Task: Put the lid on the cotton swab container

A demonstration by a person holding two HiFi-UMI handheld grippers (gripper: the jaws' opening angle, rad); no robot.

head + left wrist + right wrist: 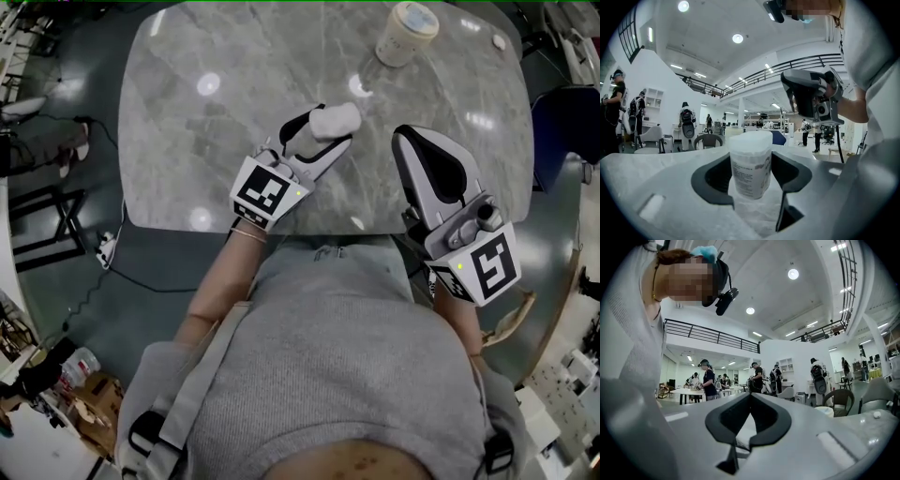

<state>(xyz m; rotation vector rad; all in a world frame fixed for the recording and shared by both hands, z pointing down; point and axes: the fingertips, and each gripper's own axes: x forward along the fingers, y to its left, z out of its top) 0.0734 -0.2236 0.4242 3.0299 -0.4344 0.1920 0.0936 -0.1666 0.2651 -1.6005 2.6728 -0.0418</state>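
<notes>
My left gripper [328, 127] is shut on a small translucent cotton swab container [750, 169] with a printed label and a white top. I hold it upright just above the marble table [187, 141], near the front edge. In the head view it shows as a white lump [336, 119] between the jaws. I cannot tell whether the white top is a lid. My right gripper [424, 150] hovers to its right with its jaws closed together and nothing between them. It also appears in the left gripper view as the right gripper [813, 96], held up beside the container.
A taller round jar with a beige top [405, 33] stands at the far side of the table, seen also as the jar [826, 411] in the right gripper view. A small white piece [499, 41] lies near the far right corner. People and chairs fill the hall behind.
</notes>
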